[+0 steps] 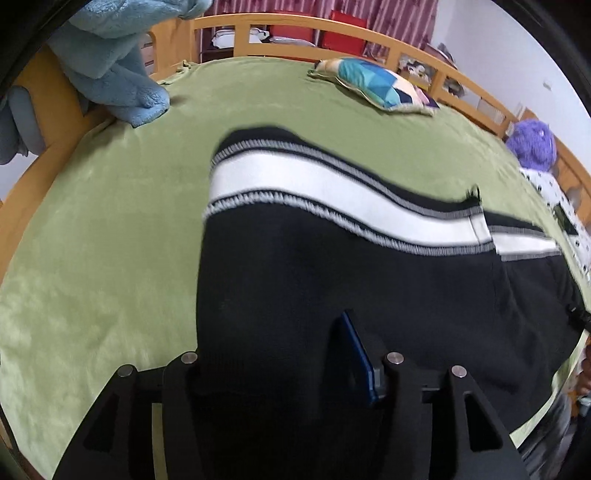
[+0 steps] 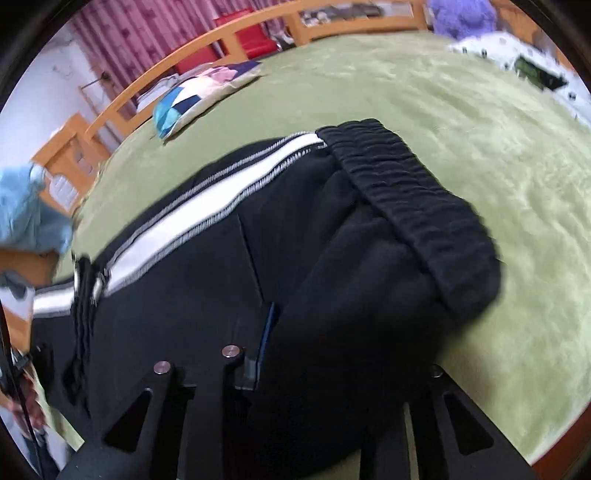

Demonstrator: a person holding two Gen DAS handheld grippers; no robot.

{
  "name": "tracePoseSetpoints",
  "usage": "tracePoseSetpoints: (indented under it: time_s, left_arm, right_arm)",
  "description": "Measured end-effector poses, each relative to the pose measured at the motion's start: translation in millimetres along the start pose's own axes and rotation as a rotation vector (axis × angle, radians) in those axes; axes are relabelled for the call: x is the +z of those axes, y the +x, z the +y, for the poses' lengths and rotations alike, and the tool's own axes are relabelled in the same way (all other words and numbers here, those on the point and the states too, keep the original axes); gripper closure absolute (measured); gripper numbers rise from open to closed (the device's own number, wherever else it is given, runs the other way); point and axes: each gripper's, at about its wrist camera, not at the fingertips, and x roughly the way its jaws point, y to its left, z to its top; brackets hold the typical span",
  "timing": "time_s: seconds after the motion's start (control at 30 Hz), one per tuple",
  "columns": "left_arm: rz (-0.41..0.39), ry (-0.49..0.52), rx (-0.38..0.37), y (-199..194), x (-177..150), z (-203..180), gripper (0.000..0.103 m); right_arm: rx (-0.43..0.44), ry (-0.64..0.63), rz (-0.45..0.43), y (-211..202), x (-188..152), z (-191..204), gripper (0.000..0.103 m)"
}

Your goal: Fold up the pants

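Note:
Black pants (image 1: 332, 266) with a white side stripe (image 1: 314, 181) lie folded lengthwise on a green bed blanket (image 1: 110, 221). My left gripper (image 1: 273, 332) is low over the leg end. Its jaws stand apart, black cloth lies between them, and the blue pad (image 1: 358, 350) shows bare. In the right wrist view, the pants (image 2: 295, 236) end in an elastic waistband (image 2: 406, 199), and a drawstring (image 2: 83, 295) hangs at the left. My right gripper (image 2: 332, 325) is at the waist end with bunched cloth between its jaws. One blue pad (image 2: 267, 328) shows; cloth hides the other finger.
A patchwork pillow (image 1: 376, 85) lies at the far side of the bed. A blue fleece blanket (image 1: 110, 74) hangs over the wooden rail (image 1: 295, 26). A purple plush toy (image 1: 532, 144) and a white spotted cloth (image 1: 554, 206) sit at one end. Green blanket (image 2: 480, 147) stretches beyond the waistband.

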Motion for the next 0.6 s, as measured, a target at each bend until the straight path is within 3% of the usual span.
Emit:
tracePoseSetpoints:
  time_s: [0.27, 0.37, 0.43, 0.6]
  left_arm:
    - [-0.035, 0.029, 0.048, -24.0, -25.8, -15.8, 0.05]
    - [-0.079, 0.036, 0.079, -42.7, -30.5, -14.4, 0.031]
    - [-0.095, 0.042, 0.096, -52.6, -34.3, -10.0, 0.03]
    - [-0.075, 0.0, 0.045, -61.9, -45.0, 3.8, 0.03]
  right_arm:
    - [-0.086, -0.09, -0.058, -56.0, -18.4, 24.9, 0.059]
    - [-0.088, -0.104, -0.075, -70.5, -22.3, 32.5, 0.057]
    - [-0.082, -0.119, -0.09, -79.1, -26.3, 37.6, 0.057]
    - [-0.041, -0.167, -0.126, -95.1, -30.3, 65.8, 0.057]
